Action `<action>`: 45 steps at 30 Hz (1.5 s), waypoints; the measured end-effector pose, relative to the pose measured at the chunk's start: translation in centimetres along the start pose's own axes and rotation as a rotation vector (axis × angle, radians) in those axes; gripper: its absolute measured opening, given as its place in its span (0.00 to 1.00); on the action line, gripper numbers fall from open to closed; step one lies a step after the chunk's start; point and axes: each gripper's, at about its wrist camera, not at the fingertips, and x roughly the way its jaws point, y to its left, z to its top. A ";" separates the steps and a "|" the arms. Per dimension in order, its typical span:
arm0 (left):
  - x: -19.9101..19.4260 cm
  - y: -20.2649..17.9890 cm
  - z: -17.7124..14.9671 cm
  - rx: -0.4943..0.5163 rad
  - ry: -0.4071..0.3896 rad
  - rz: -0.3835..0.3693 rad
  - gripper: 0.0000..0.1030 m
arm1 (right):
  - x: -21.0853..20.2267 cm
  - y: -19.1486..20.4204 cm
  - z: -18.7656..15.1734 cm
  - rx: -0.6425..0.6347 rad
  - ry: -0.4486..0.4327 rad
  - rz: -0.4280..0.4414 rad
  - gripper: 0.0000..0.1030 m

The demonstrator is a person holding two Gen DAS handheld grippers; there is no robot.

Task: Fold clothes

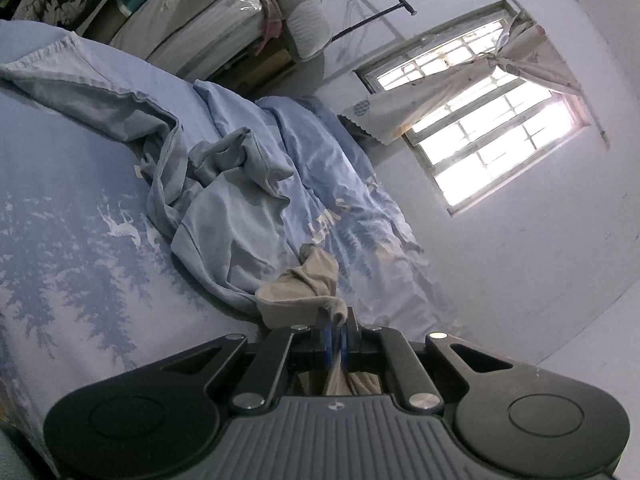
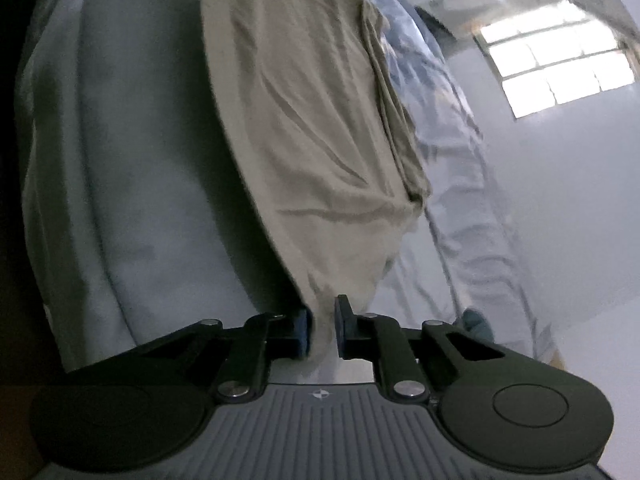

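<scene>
A beige garment (image 1: pixel 304 284) bunches just ahead of my left gripper (image 1: pixel 340 336), which is shut on a fold of it; more of the cloth hangs under the jaws. In the right wrist view the same beige garment (image 2: pixel 312 140) stretches up and away as a long creased panel above the pale blue bed sheet (image 2: pixel 140 160). Its lower edge runs down between the blue pads of my right gripper (image 2: pixel 322 332), whose jaws stand narrowly apart, pinching that edge. Where the garment's far end lies is out of view.
A crumpled grey-blue garment (image 1: pixel 224 208) lies on the tree-printed bed sheet (image 1: pixel 60 240). A rumpled blue duvet (image 1: pixel 320 152) runs along the wall side. A barred window (image 1: pixel 492 132) with a tied curtain is in the wall. Stacked bedding (image 1: pixel 192 20) stands past the bed.
</scene>
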 end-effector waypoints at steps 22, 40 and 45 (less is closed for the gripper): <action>1.4 -2.8 2.8 -0.074 0.049 0.033 0.01 | -2.2 -16.6 -1.5 0.304 -0.030 0.162 0.01; -5.3 -6.0 3.5 0.056 0.052 -0.017 0.01 | -13.2 -23.3 -0.2 -0.082 -0.075 0.095 0.00; -8.4 -7.9 3.6 0.097 0.055 -0.065 0.01 | -17.5 -25.8 -0.5 -0.156 -0.035 0.094 0.00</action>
